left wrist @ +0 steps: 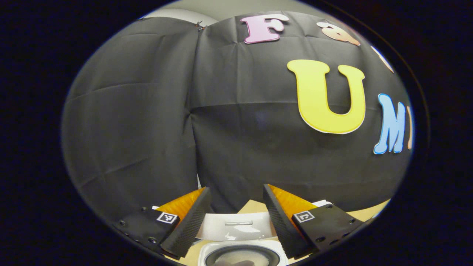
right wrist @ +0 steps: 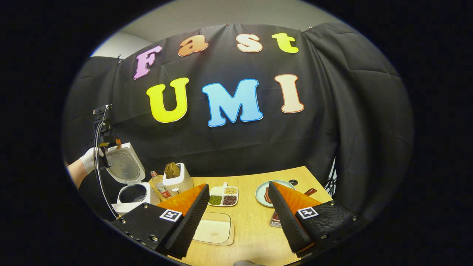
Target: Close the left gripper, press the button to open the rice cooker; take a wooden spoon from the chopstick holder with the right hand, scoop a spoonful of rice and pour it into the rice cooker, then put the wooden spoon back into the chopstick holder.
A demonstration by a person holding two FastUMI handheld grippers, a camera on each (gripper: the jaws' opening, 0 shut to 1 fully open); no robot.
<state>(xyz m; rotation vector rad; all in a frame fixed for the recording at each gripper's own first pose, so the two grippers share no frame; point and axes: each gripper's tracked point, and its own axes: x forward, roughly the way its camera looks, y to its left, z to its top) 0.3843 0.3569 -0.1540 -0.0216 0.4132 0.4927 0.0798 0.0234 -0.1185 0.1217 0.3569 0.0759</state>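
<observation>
Black cloth hangs creased across the back of the booth, pinned along its top edge, with a pale wall above it. In front runs a light wood counter, its far edge meeting the cloth.

In the right gripper view, the white cooker stands at the counter's left end, its lid tipped up and back, the dark pot showing. A gloved hand is up beside the lid, holding the far-off left claw, with a cable drooping below it. Just right of the cooker is a small bottle, then the white holder with wooden utensils standing in it. Farther right sit a divided dish of grains, a green plate and, nearer, a shallow tray.

The right claw hovers above the counter, spread wide and holding nothing.

In the left gripper view, the left claw is also wide and empty, above the open cooker, whose raised lid shows between the fingers.
</observation>
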